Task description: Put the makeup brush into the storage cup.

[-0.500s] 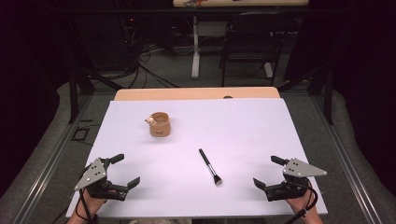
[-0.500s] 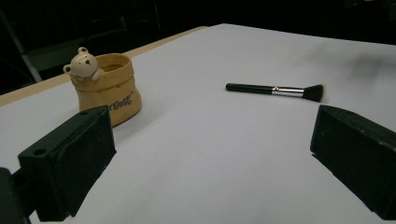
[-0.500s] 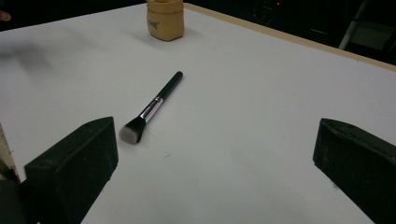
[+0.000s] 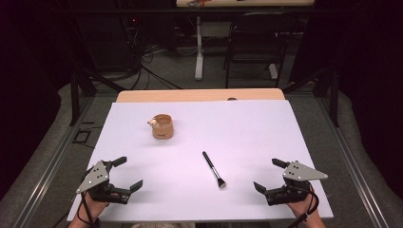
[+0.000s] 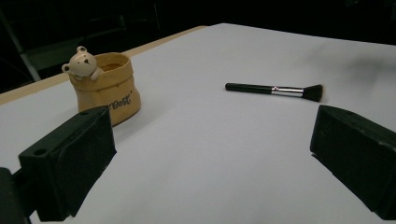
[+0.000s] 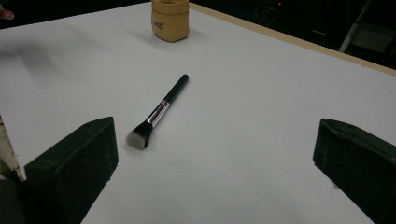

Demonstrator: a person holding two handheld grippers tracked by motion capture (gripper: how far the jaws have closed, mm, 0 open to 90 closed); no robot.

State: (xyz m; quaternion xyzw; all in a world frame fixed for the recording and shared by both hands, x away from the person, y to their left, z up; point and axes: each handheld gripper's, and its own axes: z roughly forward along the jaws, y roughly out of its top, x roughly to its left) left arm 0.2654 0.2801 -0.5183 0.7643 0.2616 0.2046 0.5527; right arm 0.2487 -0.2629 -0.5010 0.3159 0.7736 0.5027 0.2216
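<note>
Both claws stand at the near edge of the white table (image 4: pixel 247 118) with nothing in them. The left gripper (image 4: pixel 122 174) has its jaws spread as wide as they go, empty and touching nothing, and through its own camera the gap between them frames bare tabletop. The right gripper (image 4: pixel 270 175) is the same: jaws wide apart, clear of the surface, holding nothing. Taking the makeup brush (image 4: pixel 214 169) as the landmark, the right gripper sits off to the brush's right, near its bristle end, and the left gripper sits well apart on the brush's other side. The brush lies flat, its black handle running up and away from the person and its bristle head toward the near edge. Beyond the handle tip and to the left stands the small tan pouch-shaped holder with a bear figure on its rim (image 4: pixel 162 126), upright and open at the top, well apart from the brush. The step in hand looks like a first reach for the brush, most likely with the right gripper, which is nearer. To do it well, I would bring the jaws down across the handle close to the silver ferrule (image 6: pixel 158 113), square to its length, so the thin round shaft does not roll or pivot when pinched against the smooth table.
</note>
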